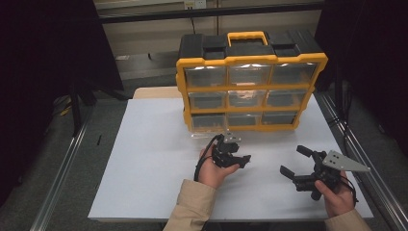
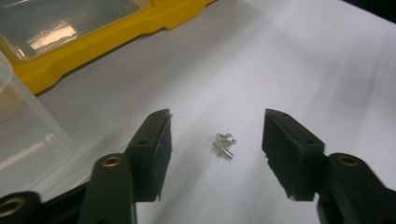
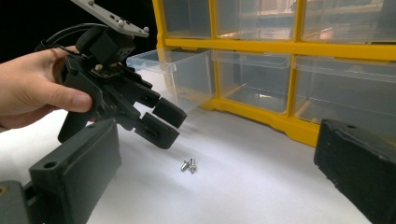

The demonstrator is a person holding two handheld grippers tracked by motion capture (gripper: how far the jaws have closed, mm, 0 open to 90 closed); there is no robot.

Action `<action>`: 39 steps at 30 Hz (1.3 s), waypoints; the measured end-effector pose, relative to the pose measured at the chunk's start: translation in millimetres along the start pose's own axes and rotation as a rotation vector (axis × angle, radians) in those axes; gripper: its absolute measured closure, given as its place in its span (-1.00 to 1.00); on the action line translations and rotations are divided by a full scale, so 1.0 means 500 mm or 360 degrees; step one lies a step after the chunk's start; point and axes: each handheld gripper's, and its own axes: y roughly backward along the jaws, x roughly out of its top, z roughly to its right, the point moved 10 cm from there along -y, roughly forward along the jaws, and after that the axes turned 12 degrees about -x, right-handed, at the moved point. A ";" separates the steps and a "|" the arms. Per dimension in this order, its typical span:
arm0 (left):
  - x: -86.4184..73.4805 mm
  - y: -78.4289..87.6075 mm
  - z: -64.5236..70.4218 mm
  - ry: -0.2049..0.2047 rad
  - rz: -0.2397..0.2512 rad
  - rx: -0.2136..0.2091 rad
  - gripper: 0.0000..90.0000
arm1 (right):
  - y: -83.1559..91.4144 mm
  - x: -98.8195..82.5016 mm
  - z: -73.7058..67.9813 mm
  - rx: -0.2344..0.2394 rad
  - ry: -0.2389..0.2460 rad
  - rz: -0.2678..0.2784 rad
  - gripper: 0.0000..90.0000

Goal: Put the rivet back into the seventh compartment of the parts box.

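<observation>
The screws (image 2: 223,145) lie loose on the white bench (image 2: 289,60) between your spread left tongs (image 2: 217,149), not yet pinched, so an off-centre squeeze could flick them away; your right tongs (image 3: 210,177) gape idle.

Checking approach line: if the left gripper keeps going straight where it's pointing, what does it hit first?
Probably the small metal screws on the white table. They lie between the left gripper's open fingers, untouched. Height above them is unclear.
</observation>
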 end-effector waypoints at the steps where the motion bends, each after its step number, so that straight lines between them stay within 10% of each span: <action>1: -0.003 0.000 0.000 0.0006 -0.0015 0.0005 0.04 | 0.000 0.000 0.000 0.0001 0.0001 -0.0002 -1.00; 39: -0.034 -0.042 -0.014 0.0050 -0.0087 0.0033 0.68 | -0.001 -0.001 -0.002 0.0012 0.0005 -0.0004 -0.99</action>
